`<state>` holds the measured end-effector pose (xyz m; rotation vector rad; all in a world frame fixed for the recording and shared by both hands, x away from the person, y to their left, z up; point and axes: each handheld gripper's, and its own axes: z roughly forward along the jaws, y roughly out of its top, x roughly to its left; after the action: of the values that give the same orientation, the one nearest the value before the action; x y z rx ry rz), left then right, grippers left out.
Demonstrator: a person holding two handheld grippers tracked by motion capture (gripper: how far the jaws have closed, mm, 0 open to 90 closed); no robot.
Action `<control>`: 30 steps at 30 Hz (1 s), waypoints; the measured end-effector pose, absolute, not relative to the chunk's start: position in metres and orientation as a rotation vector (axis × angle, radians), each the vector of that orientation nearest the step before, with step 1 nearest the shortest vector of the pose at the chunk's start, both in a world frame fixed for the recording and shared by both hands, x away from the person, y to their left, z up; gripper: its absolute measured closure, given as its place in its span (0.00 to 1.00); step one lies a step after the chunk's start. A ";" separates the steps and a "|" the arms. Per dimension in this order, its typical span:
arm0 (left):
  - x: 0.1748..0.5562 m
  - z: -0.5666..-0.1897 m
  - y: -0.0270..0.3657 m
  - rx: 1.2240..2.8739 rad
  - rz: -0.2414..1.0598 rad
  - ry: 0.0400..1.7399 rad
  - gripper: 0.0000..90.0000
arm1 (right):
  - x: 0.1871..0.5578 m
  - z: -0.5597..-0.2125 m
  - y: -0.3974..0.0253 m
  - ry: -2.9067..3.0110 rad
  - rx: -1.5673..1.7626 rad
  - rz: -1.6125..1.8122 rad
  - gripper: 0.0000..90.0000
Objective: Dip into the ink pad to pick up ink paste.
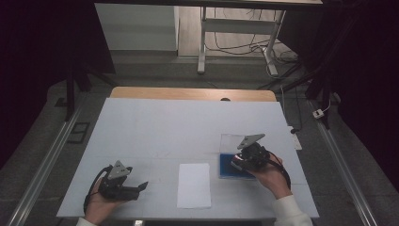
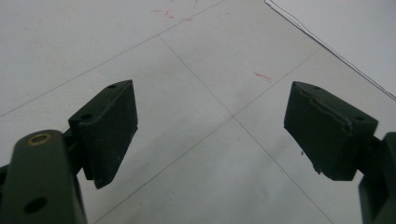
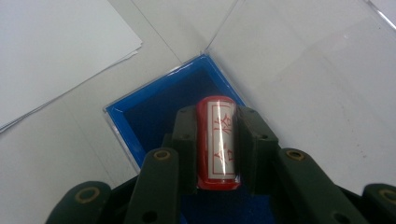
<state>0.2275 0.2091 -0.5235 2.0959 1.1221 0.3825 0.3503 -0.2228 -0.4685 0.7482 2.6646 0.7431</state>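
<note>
The right gripper point(image 3: 217, 154) clamps a red stamp point(image 3: 218, 140) above the blue box point(image 3: 140, 126); the left gripper point(image 2: 210, 130), jaws apart, rests left of the white sheet point(image 1: 194, 185).

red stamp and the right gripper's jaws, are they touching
Touching. The right gripper view shows the right gripper with both jaws pressed against the sides of the red stamp, no gap either side, above the blue box.

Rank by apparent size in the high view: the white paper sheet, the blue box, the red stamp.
1. White paper sheet
2. Blue box
3. Red stamp, mostly hidden by the right gripper holding it.
</note>
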 end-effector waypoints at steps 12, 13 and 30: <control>0.227 -0.523 0.208 2.097 0.385 1.123 0.20 | 0.349 -0.473 -0.220 2.662 0.748 0.702 0.79; 0.227 -0.523 0.208 2.096 0.387 1.123 0.20 | 0.349 -0.473 -0.220 2.659 0.748 0.702 0.79; 0.226 -0.522 0.207 2.093 0.383 1.120 0.20 | 0.348 -0.475 -0.221 2.651 0.743 0.725 0.79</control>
<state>0.2264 0.2074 -0.5220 2.0929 1.1202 0.3828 0.3482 -0.2211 -0.4746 0.7432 2.6510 0.7252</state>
